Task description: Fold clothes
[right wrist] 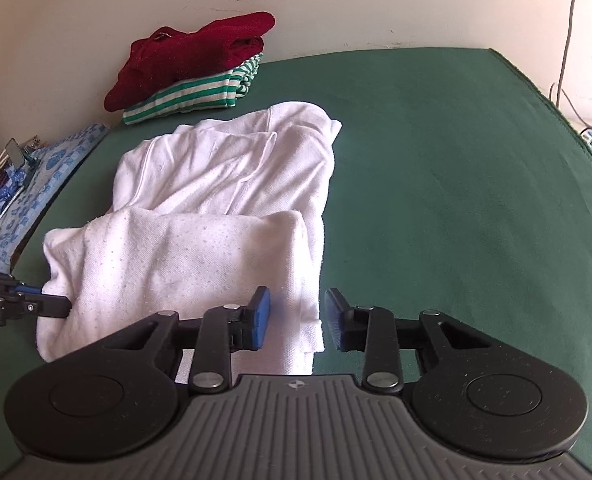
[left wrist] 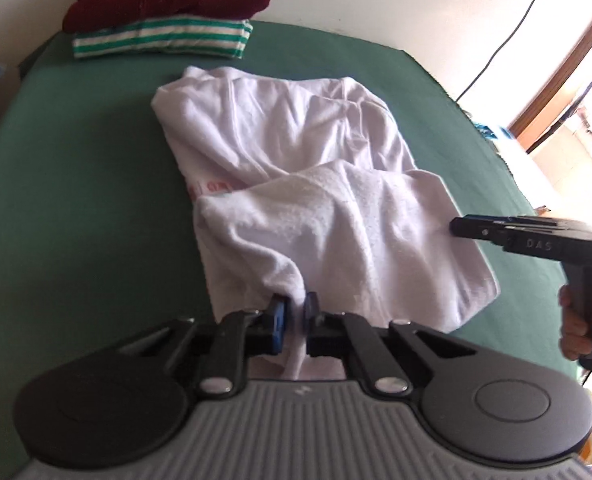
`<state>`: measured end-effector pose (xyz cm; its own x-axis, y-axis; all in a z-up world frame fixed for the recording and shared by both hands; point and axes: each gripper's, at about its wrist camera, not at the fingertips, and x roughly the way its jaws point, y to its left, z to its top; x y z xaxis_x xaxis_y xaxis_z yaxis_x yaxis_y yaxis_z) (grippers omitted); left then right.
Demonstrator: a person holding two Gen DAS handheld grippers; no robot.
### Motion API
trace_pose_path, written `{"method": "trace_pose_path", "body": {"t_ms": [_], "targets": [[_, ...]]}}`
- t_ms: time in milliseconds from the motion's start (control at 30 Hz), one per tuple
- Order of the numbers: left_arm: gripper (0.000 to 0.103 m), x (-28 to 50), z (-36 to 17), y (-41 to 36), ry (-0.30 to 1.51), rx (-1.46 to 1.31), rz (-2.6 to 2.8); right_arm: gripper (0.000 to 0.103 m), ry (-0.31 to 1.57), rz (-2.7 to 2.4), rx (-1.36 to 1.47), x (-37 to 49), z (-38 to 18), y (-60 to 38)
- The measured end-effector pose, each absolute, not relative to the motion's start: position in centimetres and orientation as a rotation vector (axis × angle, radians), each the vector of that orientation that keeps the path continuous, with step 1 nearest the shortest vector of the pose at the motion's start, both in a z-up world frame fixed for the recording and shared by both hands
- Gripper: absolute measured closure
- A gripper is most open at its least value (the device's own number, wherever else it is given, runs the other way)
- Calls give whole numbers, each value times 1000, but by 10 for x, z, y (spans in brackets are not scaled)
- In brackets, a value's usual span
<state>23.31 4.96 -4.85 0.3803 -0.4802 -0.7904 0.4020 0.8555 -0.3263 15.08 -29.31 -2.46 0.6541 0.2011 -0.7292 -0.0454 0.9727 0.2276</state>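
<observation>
Shirt (left wrist: 296, 152) half-folded on green table (right wrist: 456, 180); left gripper (left wrist: 293, 314) pinches near hem for fold; right gripper (right wrist: 296, 314) agape, straddling opposite corner, no grip yet.

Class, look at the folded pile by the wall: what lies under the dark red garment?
Under the dark red garment lies a folded green-and-white striped garment, only its edges showing. It appears to rest on the green table cover. Whether anything thinner lies between or beneath them cannot be seen.
</observation>
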Motion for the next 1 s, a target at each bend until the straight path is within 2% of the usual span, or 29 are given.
{"method": "trace_pose_path", "body": {"t_ms": [167,233,300,367,400,433,467,500,533,700,767,800,833,933,1000], "targets": [[96,253,-58,70,1083,-180,-557,69,819,174,158,154,-19,-287],[94,253,-46,73,1033,-139,-544,66,791,183,134,163,-15,-284],[83,258,-38,70,1009,-100,-535,62,780,175,121,177,-18,-282],[55,269,-39,67,1003,-106,-542,62,768,167,109,190,-20,-279],[54,275,-42,64,1000,-97,-524,62,783,164,112,196,-24,-280],[60,281,-44,59,1007,-78,-505,72,798,161,115,202,-28,-280],[81,286,-46,56,1018,-74,-503,84,807,148,126,202,-27,-282],[92,291,-47,54,1027,-90,-530,95,816,136,137,202,-26,-284],[97,292,-46,51,1020,-102,-547,95,825,123,148,201,-26,-287],[94,296,-59,35,1004,-8,-524,95,823,68,85,197,-25,-288],[90,296,-61,39,1002,-20,-519,88,824,51,79,201,-28,-288],[88,295,-58,41,1004,-16,-513,79,824,42,76,203,-29,-289],[83,292,-54,43,995,-3,-508,77,804,29,85,199,-23,-291],[84,277,-36,49,940,70,-468,77,734,58,107,179,-1,-292],[84,265,-24,51,893,115,-427,77,752,129,102,176,0,-282]]}}
